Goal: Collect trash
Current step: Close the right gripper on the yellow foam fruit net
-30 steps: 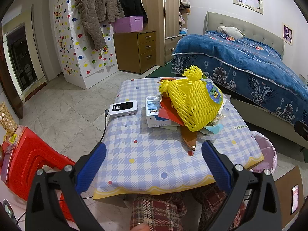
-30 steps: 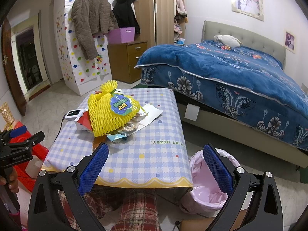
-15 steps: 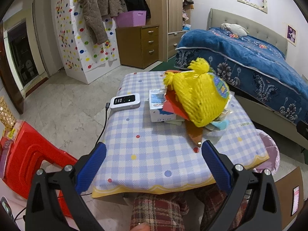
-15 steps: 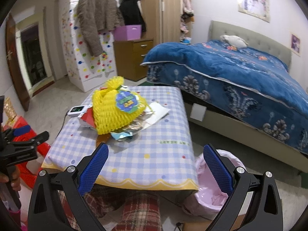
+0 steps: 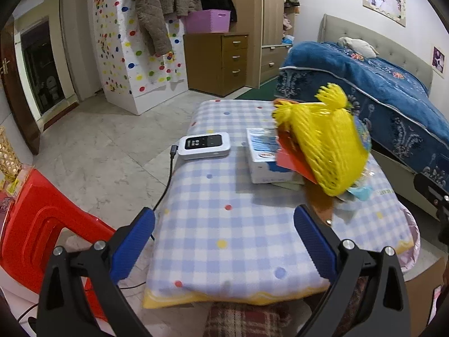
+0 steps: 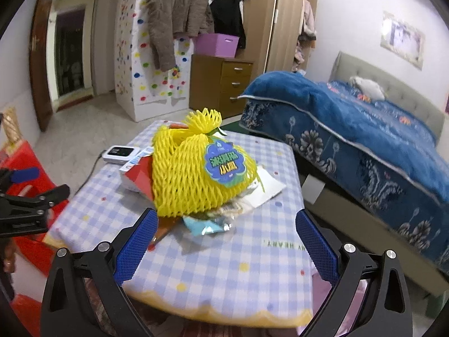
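On the far left of the left wrist view a red plastic chair [image 5: 36,224] stands on the pale marble floor [image 5: 112,129]. Next comes a low table [image 5: 233,233] under a blue-checked cloth with coloured dots. A white device [image 5: 204,145] with a black cable lies near the table's left edge, then a white and blue box [image 5: 263,154], then the trash pile topped by a yellow foam net [image 6: 196,174] over wrappers [image 6: 207,224]. A pink-lined bin [image 5: 411,241] sits just beside the table's right edge, and a bed [image 6: 364,129] with a blue cover fills the right. Left tongs [image 5: 224,233] and right tongs [image 6: 227,236] both gape wide, holding nothing, apart from the pile.
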`<state>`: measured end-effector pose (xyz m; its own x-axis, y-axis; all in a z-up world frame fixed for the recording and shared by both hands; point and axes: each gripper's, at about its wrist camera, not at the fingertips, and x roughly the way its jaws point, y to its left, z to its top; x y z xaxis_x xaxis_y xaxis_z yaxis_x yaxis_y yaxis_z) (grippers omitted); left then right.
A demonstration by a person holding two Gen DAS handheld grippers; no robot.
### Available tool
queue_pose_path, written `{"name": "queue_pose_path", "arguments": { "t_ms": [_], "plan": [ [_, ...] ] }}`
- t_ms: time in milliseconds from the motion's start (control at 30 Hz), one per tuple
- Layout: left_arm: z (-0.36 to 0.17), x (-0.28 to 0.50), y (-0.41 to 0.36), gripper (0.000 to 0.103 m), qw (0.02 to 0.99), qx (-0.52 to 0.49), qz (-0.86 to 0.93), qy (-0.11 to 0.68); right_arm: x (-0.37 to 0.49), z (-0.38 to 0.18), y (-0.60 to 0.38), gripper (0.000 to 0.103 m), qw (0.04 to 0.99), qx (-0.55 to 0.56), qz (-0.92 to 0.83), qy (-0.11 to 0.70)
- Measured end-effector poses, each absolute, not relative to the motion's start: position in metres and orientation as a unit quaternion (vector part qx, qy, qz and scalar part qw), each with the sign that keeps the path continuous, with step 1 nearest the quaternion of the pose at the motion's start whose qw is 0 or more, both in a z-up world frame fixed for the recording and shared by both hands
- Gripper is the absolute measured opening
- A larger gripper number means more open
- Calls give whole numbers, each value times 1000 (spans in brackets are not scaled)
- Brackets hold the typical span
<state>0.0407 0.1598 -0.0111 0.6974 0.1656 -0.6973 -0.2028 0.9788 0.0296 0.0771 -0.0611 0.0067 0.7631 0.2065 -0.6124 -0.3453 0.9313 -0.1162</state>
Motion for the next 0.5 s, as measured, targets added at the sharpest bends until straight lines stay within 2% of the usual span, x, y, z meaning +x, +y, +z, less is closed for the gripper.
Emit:
{"name": "queue_pose_path", "arguments": {
  "t_ms": [167, 233, 367, 433, 500],
  "plan": [
    [-20, 59, 170, 96, 922, -24, 89, 377, 99, -8, -31, 89, 920, -120, 180, 327],
    [-24, 65, 174, 96, 922, -26, 88, 377, 108, -14, -17, 68, 916, -128, 184, 334],
    [-30, 74, 182, 96, 921, -33, 86, 379, 125, -24, 6, 71, 911, -132, 185, 343],
    [-32, 76, 186, 96, 920, -33, 91, 381, 134, -26, 17, 82, 913, -137, 182, 339],
    [-36, 78, 190, 96, 918, -34, 95, 384, 139, -29, 25, 86, 915, -145, 175, 335]
  ]
}}
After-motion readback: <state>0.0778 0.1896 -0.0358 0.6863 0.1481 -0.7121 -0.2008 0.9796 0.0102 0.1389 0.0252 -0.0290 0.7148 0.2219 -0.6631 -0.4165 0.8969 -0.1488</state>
